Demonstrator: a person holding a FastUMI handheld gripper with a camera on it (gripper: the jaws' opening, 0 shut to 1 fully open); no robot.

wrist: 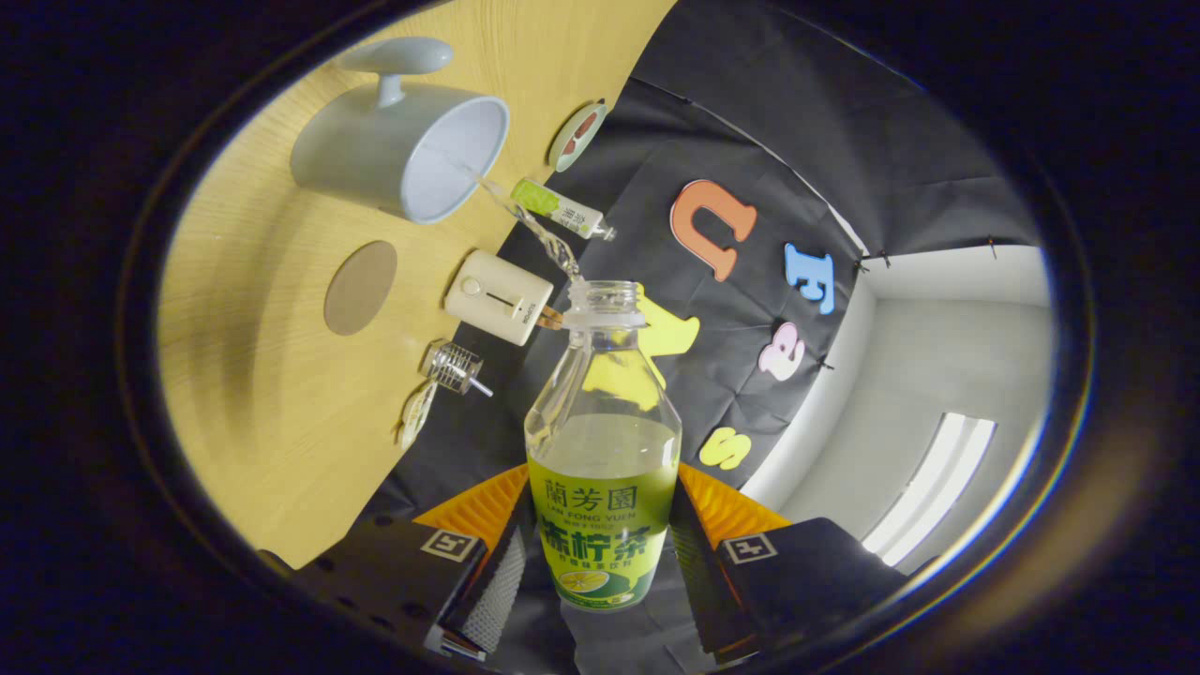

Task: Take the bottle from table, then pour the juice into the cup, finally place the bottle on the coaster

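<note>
My gripper (600,553) is shut on a clear plastic bottle (603,441) with a green and yellow label, both fingers (511,548) pressing its labelled lower body. The bottle has no cap and is tipped over toward the table. A thin clear stream (534,230) runs from its mouth into the open top of a pale blue-grey cup (398,150), which stands on the wooden table (272,412) beyond the fingers. Liquid still fills the bottle's lower half. A round brown coaster (360,287) lies flat on the table beside the cup, nearer my fingers.
A cream boxy device (497,297) sits near the table's back edge, close to the bottle's mouth. Beside it are a small green and white tube (562,208), a small clear ribbed jar (455,367) and a round green dish (577,136). Black cloth hangs behind the table.
</note>
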